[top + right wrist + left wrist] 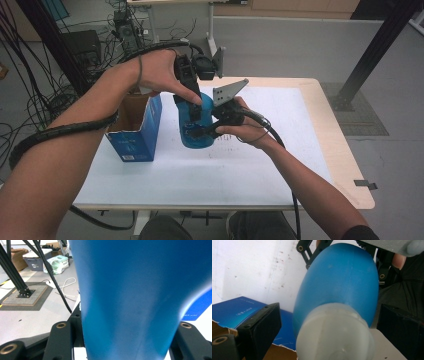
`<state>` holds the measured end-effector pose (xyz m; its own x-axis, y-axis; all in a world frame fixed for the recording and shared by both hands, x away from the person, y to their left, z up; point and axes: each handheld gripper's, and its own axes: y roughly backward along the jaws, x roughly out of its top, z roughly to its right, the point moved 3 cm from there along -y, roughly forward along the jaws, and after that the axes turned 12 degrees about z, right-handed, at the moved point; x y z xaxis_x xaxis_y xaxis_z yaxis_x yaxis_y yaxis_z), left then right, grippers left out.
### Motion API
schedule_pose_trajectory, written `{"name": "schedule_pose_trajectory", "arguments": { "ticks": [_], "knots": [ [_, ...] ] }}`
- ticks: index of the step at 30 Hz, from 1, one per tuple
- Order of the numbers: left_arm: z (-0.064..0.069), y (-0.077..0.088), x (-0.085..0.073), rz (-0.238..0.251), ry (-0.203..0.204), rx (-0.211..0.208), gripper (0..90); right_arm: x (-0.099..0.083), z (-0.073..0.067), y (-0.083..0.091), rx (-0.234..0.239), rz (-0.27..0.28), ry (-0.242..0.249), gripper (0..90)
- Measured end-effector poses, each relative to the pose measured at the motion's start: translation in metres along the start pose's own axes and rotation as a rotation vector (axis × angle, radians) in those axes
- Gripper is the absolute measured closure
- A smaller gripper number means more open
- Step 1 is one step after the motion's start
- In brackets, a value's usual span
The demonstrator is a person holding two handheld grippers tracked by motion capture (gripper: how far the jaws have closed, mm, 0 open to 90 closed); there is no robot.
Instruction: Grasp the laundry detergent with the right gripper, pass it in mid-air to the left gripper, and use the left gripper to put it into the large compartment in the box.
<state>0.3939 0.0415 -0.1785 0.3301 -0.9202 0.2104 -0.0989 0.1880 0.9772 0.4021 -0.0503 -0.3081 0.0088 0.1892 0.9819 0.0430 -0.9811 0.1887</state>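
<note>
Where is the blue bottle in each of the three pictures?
High view: the blue bottle stands at the table's middle, between the two grippers.
Left gripper view: it runs from the top centre down to its white cap at the bottom.
Right gripper view: its blue body rises through the centre and right.
Shared landmark: the blue box beside the bottle, also at lower left and at the right edge.

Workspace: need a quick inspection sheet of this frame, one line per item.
Surface: white table, wood edge at the right.
Job's things: blue bottle with white cap, held off the table; open blue box beside it.
Clutter: nothing seen.
Grippers: right gripper clamped on the bottle's body; left gripper over the cap, jaws apart on either side of it.
Cables: cable wraps the left forearm; another trails along the right.
Surroundings: black frame post, floor cables, cardboard boxes.
</note>
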Motion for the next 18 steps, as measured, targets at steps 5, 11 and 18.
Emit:
{"name": "schedule_pose_trajectory", "arguments": {
  "ticks": [5,11,18],
  "knots": [
    [0.0001,0.0003,0.0003,-0.006,-0.004,-0.001,6.1,0.0003,-0.0003,0.0002,-0.001,-0.002,0.001,44.2],
    [0.0000,-0.0003,-0.0003,-0.005,-0.005,0.000,6.1,0.0006,-0.0003,0.0010,-0.001,-0.001,0.002,44.2],
    [-0.0003,0.0015,-0.0007,-0.001,-0.004,0.005,6.1,0.0009,-0.0002,0.0009,-0.001,-0.001,0.002,44.2]
  ]
}}
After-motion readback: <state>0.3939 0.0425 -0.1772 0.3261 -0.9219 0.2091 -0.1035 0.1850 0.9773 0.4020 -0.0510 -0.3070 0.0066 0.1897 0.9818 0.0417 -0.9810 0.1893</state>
